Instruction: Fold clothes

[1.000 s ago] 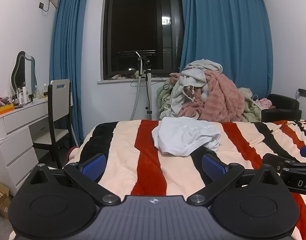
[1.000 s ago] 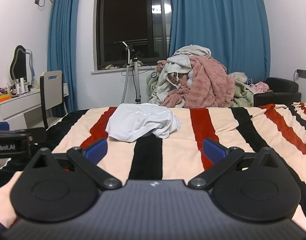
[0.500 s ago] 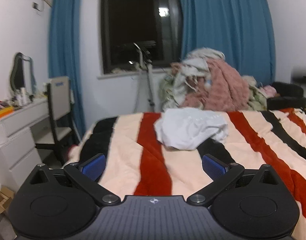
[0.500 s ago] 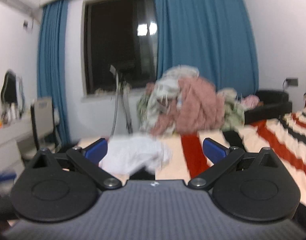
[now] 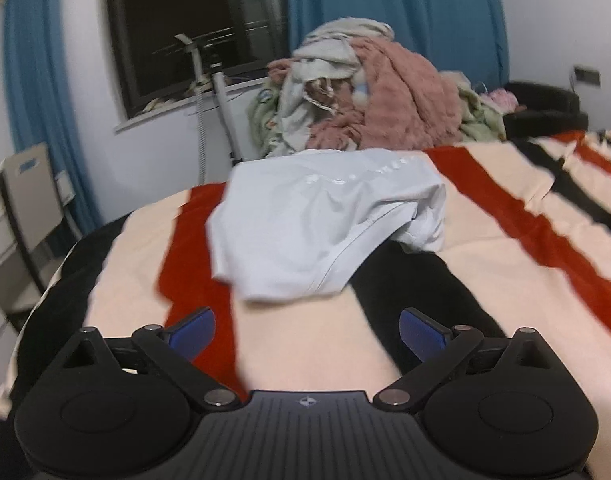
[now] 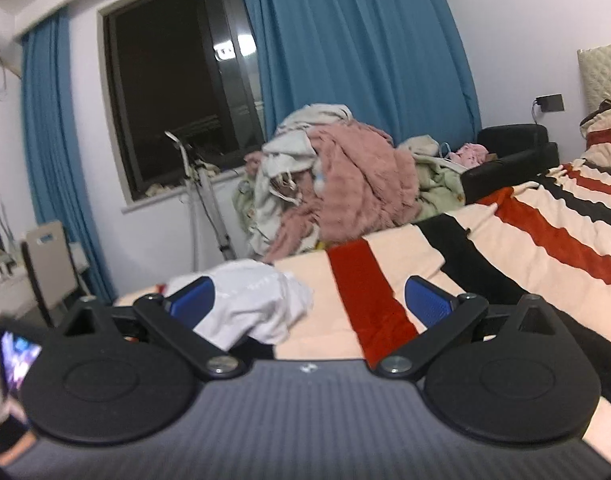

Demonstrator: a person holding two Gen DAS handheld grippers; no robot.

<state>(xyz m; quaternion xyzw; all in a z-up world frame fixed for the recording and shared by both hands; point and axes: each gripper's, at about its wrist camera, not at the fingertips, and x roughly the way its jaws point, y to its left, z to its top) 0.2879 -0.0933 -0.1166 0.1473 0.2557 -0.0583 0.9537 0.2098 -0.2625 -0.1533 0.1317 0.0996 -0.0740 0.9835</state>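
- The white garment (image 5: 325, 224) lies crumpled on the bed (image 5: 505, 208), close to the bed's far edge and nearer its left corner than its right, on the striped blanket of cream, red and black.
- In the left wrist view the left hand-held gripper (image 5: 307, 332) sits low over the blanket, pointing at the garment. The garment's near hem is just ahead of the blue pads (image 5: 193, 330), not between them.
- The left hand-held gripper's jaws stand wide apart and have just been closing a little; only bare blanket shows in the gap, and the pads touch no cloth.
- In the right wrist view the white garment (image 6: 257, 304) is ahead and to the left of the right hand-held gripper (image 6: 309, 300). The left blue pad (image 6: 193, 300) overlaps the garment's edge in the picture; whether it touches the cloth cannot be told.
- The right hand-held gripper's jaws are spread wide, with nothing clamped between them; a red stripe and cream blanket fill the gap.
- Beyond the far edge of the bed is a heap of clothes (image 5: 369, 92), pink and pale, well apart from the white garment.
- Behind the heap hang blue curtains (image 6: 353, 48) beside a dark window (image 5: 193, 20).
- A chair (image 5: 29, 200) stands off the left edge of the bed.
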